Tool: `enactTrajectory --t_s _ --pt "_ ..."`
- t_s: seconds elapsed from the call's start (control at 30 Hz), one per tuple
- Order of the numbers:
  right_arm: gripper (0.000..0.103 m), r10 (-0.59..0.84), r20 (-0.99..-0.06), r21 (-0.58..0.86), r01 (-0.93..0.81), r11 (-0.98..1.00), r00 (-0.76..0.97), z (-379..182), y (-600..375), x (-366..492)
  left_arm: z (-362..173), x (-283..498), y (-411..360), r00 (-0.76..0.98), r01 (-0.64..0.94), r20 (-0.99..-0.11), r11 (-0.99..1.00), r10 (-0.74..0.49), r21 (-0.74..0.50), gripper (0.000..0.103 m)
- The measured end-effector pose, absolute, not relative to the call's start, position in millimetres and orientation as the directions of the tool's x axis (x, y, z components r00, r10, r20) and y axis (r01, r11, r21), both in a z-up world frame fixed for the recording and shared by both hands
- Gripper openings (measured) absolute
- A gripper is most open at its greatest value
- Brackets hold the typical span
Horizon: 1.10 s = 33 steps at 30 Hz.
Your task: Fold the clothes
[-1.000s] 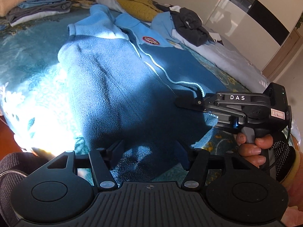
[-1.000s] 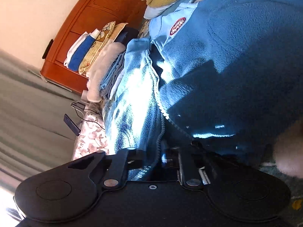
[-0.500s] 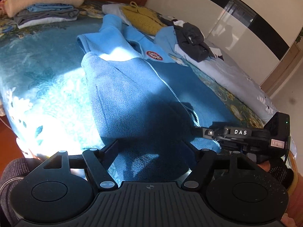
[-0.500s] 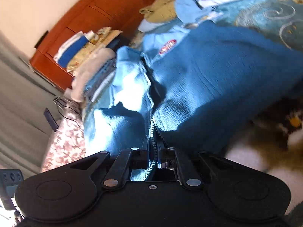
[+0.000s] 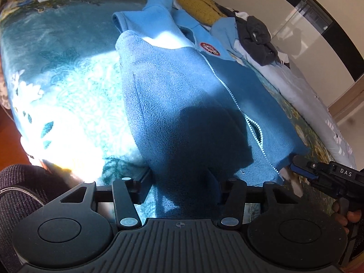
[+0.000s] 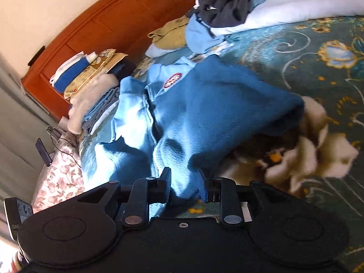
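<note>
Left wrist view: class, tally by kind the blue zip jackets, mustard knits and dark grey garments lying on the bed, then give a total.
Blue zip jacket: 1
Mustard knit: 1
Dark grey garment: 1
Total: 3

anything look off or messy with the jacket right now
Yes: the blue fleece zip jacket lies rumpled on the bed, its white zipper gaping open near the hem, so the front panels do not lie flush.

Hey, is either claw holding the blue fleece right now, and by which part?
Neither grips it. Left claw closing astride the fleece hem; right claw opening off it.
</note>
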State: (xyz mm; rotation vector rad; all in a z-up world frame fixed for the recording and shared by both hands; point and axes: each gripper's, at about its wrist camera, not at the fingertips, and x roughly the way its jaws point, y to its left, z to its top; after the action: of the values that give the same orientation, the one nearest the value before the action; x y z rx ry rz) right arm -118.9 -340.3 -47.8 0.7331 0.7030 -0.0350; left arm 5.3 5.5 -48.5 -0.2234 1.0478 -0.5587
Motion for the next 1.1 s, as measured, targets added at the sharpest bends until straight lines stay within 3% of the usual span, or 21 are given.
enactTrajectory --t_s 0.1,0.27,0.37,0.43,0.57,0.67,0.73,0.77,0.8,0.83,1.0,1.1 --pt "0.029 0.217 -0.62 0.626 0.308 0.717 0.754 -62.1 -344.5 -122.9 -42.6 2.2 12.6 0.386 0.298 -0.728 0.823 -0.567 -0.483 0.02" --pt "0.029 0.279 -0.592 0.692 0.299 0.657 0.756 -79.7 -341.1 -117.9 -36.8 0.6 20.9 0.396 0.273 -0.718 0.82 -0.572 -0.503 0.021" --pt "0.027 0.3 -0.567 0.716 0.28 0.639 0.767 -87.6 -339.2 -110.2 -48.4 4.6 25.6 0.365 0.212 -0.742 0.826 -0.563 -0.522 0.026" --pt "0.028 0.316 -0.54 0.737 0.257 0.625 0.78 -91.2 -338.7 -105.4 -51.8 6.6 25.8 0.347 0.196 -0.75 0.825 -0.564 -0.53 0.041" --pt "0.029 0.349 -0.503 0.776 0.236 0.585 0.79 -95.6 -339.5 -97.3 -53.3 7.6 20.7 0.324 0.217 -0.748 0.816 -0.578 -0.536 0.056" --pt "0.029 0.356 -0.488 0.784 0.221 0.58 0.797 -97.3 -335.3 -97.0 -56.9 7.4 16.1 0.319 0.217 -0.732 0.798 -0.602 -0.562 0.059" --pt "0.029 0.36 -0.48 0.787 0.212 0.579 0.8 -98.1 -331.7 -96.6 -56.7 5.1 14.1 0.321 0.218 -0.719 0.787 -0.616 -0.577 0.049" --pt "0.028 0.361 -0.477 0.788 0.208 0.58 0.801 -97.0 -329.7 -96.3 -55.6 3.7 13.2 0.328 0.219 -0.719 0.789 -0.613 -0.573 0.031" --pt "0.018 0.36 -0.474 0.787 0.203 0.583 0.804 -95.4 -327.7 -96.1 -52.6 1.7 13.7 0.342 0.221 -0.72 0.796 -0.604 -0.563 0.024" --pt "0.016 0.361 -0.463 0.794 0.198 0.575 0.81 -93.9 -328.1 -96.5 -48.4 -0.4 15.2 0.357 0.224 -0.718 0.801 -0.597 -0.555 0.02" --pt "0.013 0.316 -0.394 0.821 0.176 0.542 0.863 -69.7 -339.4 -110.9 -31.2 -9.2 18.6 0.375 0.249 -0.707 0.8 -0.6 -0.546 0.018" --pt "0.013 0.309 -0.45 0.79 0.212 0.575 0.838 -68.6 -340.7 -111.7 -46.5 -8.5 14.1 0.317 0.22 -0.754 0.818 -0.575 -0.531 0.018"
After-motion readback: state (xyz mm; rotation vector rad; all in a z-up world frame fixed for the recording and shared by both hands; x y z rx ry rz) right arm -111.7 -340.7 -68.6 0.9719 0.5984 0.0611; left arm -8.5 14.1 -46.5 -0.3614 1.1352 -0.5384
